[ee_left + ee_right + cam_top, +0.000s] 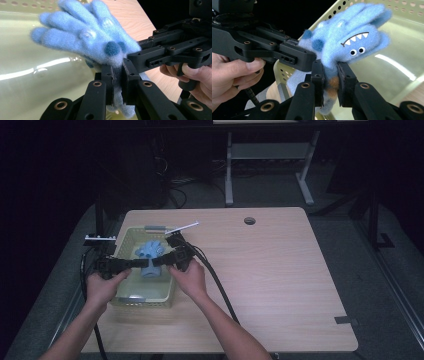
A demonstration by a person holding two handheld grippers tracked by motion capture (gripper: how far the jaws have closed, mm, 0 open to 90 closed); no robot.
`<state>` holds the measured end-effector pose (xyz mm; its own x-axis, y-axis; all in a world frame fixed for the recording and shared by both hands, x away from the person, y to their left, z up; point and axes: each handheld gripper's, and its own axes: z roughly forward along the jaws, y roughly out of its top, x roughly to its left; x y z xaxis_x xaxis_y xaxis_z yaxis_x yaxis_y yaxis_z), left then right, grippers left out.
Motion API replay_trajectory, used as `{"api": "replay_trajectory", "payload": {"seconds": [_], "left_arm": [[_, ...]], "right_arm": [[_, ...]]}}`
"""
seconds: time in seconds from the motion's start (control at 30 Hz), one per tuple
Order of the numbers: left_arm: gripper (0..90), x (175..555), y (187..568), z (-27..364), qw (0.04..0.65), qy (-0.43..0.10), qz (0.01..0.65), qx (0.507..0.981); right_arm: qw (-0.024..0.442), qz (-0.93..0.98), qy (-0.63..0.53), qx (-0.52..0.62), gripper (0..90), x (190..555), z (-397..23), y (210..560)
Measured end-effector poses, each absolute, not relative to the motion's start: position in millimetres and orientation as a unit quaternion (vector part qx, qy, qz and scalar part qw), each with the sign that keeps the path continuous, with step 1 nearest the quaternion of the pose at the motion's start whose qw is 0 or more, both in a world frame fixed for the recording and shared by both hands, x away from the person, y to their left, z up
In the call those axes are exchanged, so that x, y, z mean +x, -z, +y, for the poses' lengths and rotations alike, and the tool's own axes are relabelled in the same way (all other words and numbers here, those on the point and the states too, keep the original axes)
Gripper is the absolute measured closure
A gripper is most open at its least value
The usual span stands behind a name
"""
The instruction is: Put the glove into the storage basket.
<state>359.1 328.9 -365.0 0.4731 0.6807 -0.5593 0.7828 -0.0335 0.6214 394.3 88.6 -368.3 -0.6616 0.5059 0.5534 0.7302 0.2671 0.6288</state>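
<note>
Dark surroundings frame a light wooden table (280,270); a pale green perforated basket (131,301) sits at its left side, and serves as the reference below. Above the basket's middle, a fluffy blue glove (149,254) with a toothed monster face is held clear of the basket floor; the left gripper (117,80) is closed on the cuff end, fabric pinched between its jaws; the right gripper (329,80) is likewise closed on the cuff from the opposite side. Risk: both grips bite thin, compressible fleece close together; a diverging pull could stretch the cuff or slip one jaw off, dropping the glove. Basket contents: mostly bare glossy floor; one pale patch near the front wall, which cannot be identified.
</note>
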Motion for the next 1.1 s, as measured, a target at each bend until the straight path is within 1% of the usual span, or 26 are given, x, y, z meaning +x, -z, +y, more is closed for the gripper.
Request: {"api": "replay_trajectory", "payload": {"seconds": [0.6, 0.67, 0.93, 1.1], "left_arm": [[82.3, 362.3, 368.0, 346.4, 0.462, 0.055, 0.524, 0.714], [82.3, 363.3, 369.1, 348.9, 0.454, 0.053, 0.521, 0.721], [82.3, 366.9, 372.6, 352.1, 0.444, 0.052, 0.534, 0.717], [82.3, 371.2, 376.9, 350.9, 0.429, 0.051, 0.536, 0.725]], "right_arm": [[0.137, -0.783, 0.465, -0.389, 77.4, 401.3, 106.7, 376.8], [0.136, -0.785, 0.463, -0.389, 77.4, 402.0, 108.8, 378.2], [0.142, -0.781, 0.463, -0.394, 77.4, 406.0, 116.1, 386.0], [0.142, -0.784, 0.456, -0.396, 77.0, 408.3, 118.0, 390.5]]}}
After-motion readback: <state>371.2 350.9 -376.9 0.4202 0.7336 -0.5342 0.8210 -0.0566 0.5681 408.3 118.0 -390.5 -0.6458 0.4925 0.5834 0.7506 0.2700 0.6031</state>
